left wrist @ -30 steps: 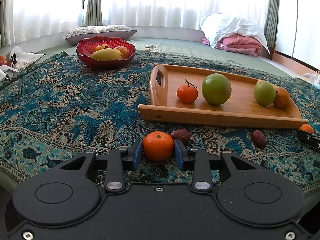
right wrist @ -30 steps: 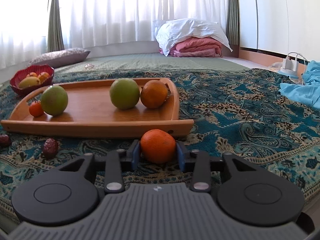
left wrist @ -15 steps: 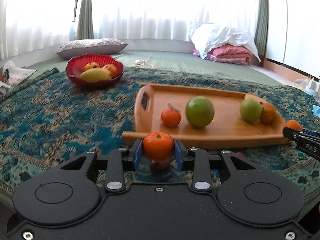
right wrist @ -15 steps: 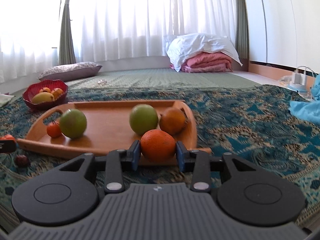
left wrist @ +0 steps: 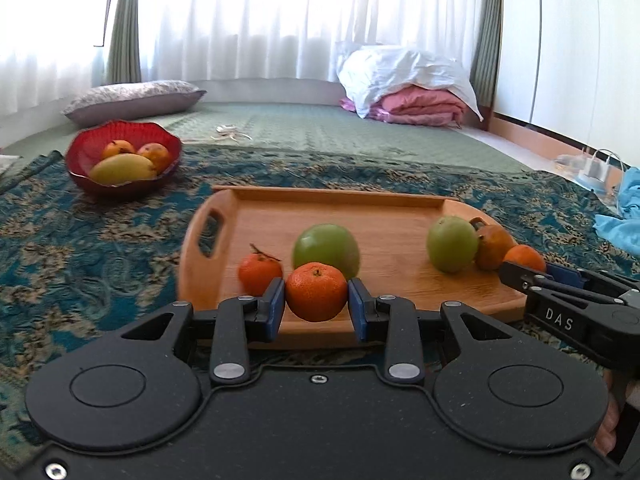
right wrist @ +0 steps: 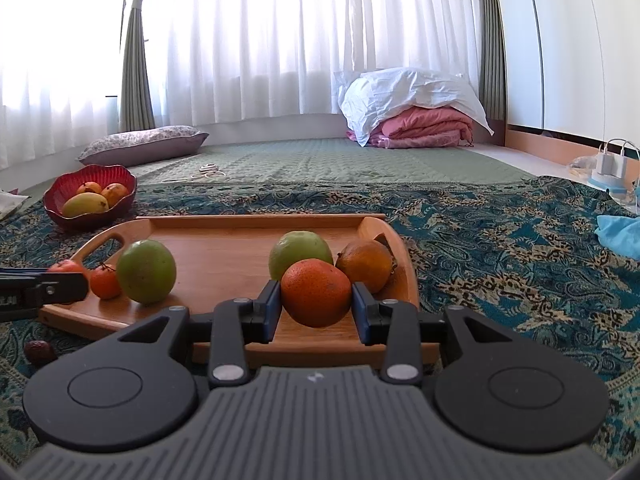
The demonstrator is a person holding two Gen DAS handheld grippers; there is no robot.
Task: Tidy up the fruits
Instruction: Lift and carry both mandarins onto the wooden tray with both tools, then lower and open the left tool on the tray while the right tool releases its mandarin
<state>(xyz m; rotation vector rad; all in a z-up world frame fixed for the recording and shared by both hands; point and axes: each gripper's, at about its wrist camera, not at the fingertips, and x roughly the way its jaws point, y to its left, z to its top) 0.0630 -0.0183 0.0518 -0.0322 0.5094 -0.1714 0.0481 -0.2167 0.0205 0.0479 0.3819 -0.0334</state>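
A home bedroom: folded bedding [right wrist: 416,120], pillow [right wrist: 144,146], window curtains [right wrist: 304,40].

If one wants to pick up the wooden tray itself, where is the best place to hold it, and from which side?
Probably the cut-out handle at the tray's left end, approached from that end: the slot lets a finger pass under the rim, and no fruit lies beside it. Both grippers hold oranges, so one must be freed first.

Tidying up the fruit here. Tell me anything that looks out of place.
One dark red fruit lies loose on the patterned blanket, off the wooden tray's near left corner, while the other fruit sits in the tray or the red bowl. Each hand-held gripper, left and right, holds an orange over the tray.
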